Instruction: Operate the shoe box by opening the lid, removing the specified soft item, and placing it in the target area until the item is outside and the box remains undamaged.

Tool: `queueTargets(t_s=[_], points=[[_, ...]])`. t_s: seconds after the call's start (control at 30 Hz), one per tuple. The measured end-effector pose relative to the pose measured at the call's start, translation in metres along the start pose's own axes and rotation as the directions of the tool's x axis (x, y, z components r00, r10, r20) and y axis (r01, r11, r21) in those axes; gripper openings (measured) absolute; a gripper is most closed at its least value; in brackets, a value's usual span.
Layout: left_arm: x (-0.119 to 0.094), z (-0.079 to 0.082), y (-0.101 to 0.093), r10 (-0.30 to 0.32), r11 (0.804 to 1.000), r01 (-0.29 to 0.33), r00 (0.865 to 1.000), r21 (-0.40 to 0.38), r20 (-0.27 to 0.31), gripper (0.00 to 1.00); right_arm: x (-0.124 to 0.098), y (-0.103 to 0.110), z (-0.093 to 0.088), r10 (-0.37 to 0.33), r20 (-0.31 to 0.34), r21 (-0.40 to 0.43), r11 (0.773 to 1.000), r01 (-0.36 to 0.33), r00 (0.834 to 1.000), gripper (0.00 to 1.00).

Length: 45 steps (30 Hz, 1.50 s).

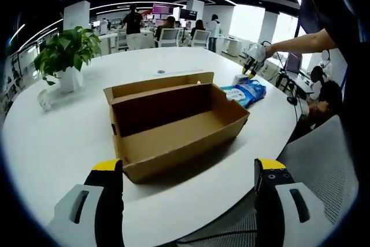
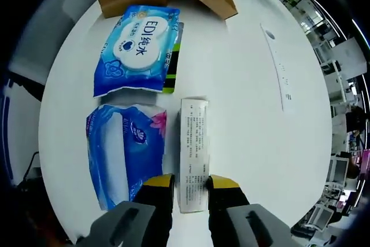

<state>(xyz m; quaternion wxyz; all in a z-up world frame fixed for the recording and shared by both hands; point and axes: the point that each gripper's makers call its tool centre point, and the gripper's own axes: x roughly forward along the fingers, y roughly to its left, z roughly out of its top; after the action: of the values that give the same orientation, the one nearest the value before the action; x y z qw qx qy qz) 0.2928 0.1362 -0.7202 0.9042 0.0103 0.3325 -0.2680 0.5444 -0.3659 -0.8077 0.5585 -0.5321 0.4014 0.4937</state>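
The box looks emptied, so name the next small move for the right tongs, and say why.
Probably ease the right tongs open and draw them back off the white carton: its near end sits between the jaws, it lies flat on the table beside a blue pack, and the shoe box stands open and empty. Whether the jaws pinch it is unclear.

Brown cardboard shoe box (image 1: 173, 128) sat mid-frame in the left gripper view, lid flipped open toward the upper left, interior looked empty, no visible damage. In the right gripper view a box corner showed at top centre. Three soft packs lay on the white table (image 2: 248, 85): blue-white wipes pack (image 2: 137, 50) upper left, blue tissue pack (image 2: 124, 154) lower left, narrow white packet (image 2: 193, 153) bottom centre, its lower end between the jaws
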Motion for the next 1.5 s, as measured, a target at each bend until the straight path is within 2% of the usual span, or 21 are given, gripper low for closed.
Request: queueTargets(t_s=[0.33, 0.83, 1.07, 1.2, 1.5], points=[[-0.002, -0.002, 0.001, 0.002, 1.000, -0.002, 1.000, 0.001, 0.001, 0.97, -0.003, -0.008, 0.002, -0.033, 0.017, 0.039, 0.999, 0.032, 0.999, 0.27], [-0.007, 0.002, 0.006, 0.003, 1.000, -0.004, 1.000, 0.011, 0.016, 0.97, -0.024, -0.009, 0.014, -0.094, 0.046, 0.108, 0.990, 0.089, 0.994, 0.38], [-0.008, 0.005, 0.010, -0.004, 1.000, 0.003, 1.000, 0.028, 0.025, 0.96, -0.038, 0.003, 0.024, -0.111, 0.068, 0.177, 0.979, 0.098, 0.991, 0.44], [-0.009, 0.006, 0.013, -0.007, 0.999, 0.006, 1.000, 0.045, 0.026, 0.96, -0.051, 0.018, 0.038, -0.115, 0.078, 0.201, 0.975, 0.097, 0.990, 0.46], [-0.016, 0.008, 0.022, -0.010, 0.997, 0.009, 1.000, 0.078, 0.014, 0.95, -0.073, 0.031, 0.059, -0.192, 0.134, 0.301, 0.943, 0.145, 0.972, 0.56]])
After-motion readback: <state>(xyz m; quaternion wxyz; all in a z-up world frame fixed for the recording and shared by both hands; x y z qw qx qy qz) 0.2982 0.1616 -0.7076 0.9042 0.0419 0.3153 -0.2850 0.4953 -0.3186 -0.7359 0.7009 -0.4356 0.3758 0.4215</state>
